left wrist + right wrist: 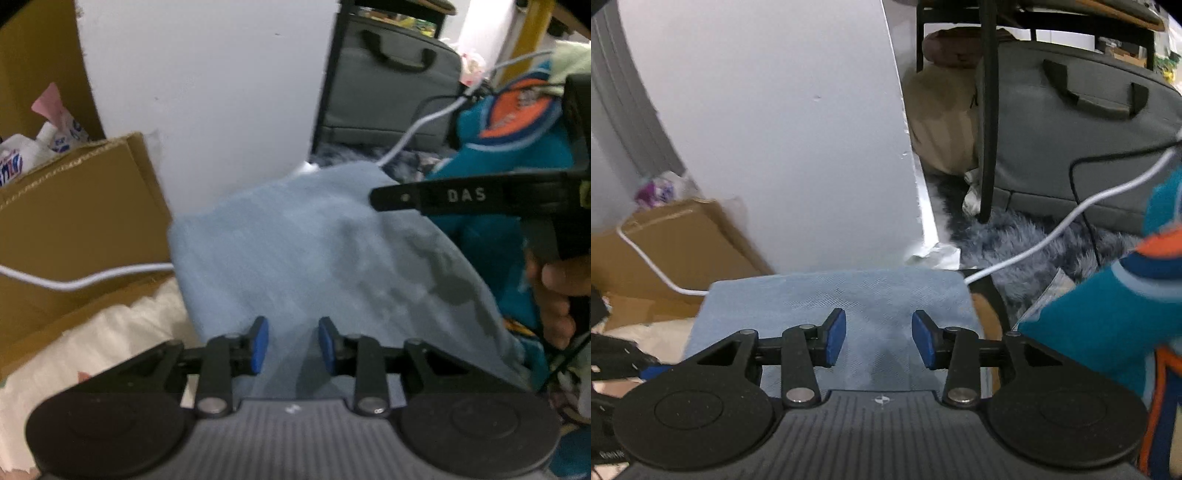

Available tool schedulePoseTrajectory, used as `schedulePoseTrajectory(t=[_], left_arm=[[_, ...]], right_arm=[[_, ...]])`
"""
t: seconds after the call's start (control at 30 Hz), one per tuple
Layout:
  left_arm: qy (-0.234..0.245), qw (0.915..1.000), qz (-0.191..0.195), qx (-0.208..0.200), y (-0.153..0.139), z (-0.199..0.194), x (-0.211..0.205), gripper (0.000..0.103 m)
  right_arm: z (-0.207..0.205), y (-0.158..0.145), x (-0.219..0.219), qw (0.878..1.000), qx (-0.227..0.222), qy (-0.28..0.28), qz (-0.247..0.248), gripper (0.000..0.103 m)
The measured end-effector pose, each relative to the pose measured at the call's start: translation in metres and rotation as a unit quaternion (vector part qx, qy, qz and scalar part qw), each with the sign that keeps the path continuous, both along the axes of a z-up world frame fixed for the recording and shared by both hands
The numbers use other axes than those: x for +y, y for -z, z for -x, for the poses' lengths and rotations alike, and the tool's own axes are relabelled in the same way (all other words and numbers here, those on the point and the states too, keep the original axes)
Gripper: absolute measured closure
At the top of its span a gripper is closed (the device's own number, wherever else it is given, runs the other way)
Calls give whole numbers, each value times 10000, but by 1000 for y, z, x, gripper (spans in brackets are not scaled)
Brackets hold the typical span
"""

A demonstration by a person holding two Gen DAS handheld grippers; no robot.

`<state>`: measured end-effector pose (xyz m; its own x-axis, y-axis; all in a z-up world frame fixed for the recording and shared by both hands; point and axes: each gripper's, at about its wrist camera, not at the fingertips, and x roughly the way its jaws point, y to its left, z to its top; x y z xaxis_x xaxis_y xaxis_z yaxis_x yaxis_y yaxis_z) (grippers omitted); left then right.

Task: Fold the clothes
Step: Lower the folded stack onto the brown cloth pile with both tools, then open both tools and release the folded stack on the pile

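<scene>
A light blue cloth hangs bunched between the two grippers, lifted off the clutter. The left gripper has its blue pads apart, and a strip of cloth runs down through the gap; whether the pads pinch it I cannot tell. From the right wrist view the cloth spreads flat and wide in front of the right gripper, whose jaws stand open with fabric lying under and between them, not pressed by the pads.

The right gripper reaches in from the right side of the left view, its finger over the cloth's upper edge, and a hand wraps its handle.

Around them things crowd in. A white panel stands upright just behind the cloth. A cardboard box sits to the left, with a white cable draped across it and running to the cloth's edge. A white blanket lies below the box. To the right is a teal garment with orange trim, close against the cloth. Behind, a grey bag with black handles rests on a shaggy grey rug, a black chair leg in front of it. Another white cable crosses the rug.
</scene>
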<state>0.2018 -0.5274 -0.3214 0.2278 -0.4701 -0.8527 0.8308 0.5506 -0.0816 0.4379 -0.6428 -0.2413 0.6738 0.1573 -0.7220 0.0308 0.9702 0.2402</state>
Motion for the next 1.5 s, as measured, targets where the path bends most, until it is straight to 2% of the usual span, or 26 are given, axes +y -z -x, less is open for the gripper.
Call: schedulePoseTrajectory(t=[0.17, 0.27, 0.4, 0.53, 0.6, 0.83, 0.97, 1.1, 1.23, 1.37, 1.5], left_arm=[[133, 9998, -107, -99, 2, 20, 8, 72], [128, 9996, -203, -128, 6, 21, 11, 70], [136, 9993, -329, -151, 22, 20, 11, 69], [67, 9996, -242, -114, 31, 17, 16, 69], [77, 9996, -240, -101, 31, 17, 17, 69], [168, 9993, -273, -178, 32, 15, 16, 68], [198, 9994, -217, -159, 34, 12, 18, 68], [266, 9993, -171, -178, 36, 12, 21, 68], [292, 9994, -148, -144, 36, 10, 23, 68], [303, 9989, -159, -319, 33, 20, 25, 69], [590, 9969, -240, -469, 27, 40, 28, 71]], right_arm=[[28, 5, 25, 9996, 59, -266, 108, 56], [39, 14, 48, 9974, 162, -638, 302, 56], [48, 22, 68, 9946, 197, -901, 469, 56], [69, 28, 72, 9950, 256, -889, 388, 54], [86, 33, 75, 9947, 162, -909, 462, 50], [136, 42, 70, 9969, -65, -637, 464, 50], [161, 46, 70, 9952, -97, -681, 690, 53], [171, 45, 66, 9934, 57, -719, 887, 62], [186, 46, 56, 9943, 177, -496, 926, 66], [212, 38, 34, 9996, -65, 190, 174, 64], [233, 41, 25, 9975, -245, 647, -142, 62]])
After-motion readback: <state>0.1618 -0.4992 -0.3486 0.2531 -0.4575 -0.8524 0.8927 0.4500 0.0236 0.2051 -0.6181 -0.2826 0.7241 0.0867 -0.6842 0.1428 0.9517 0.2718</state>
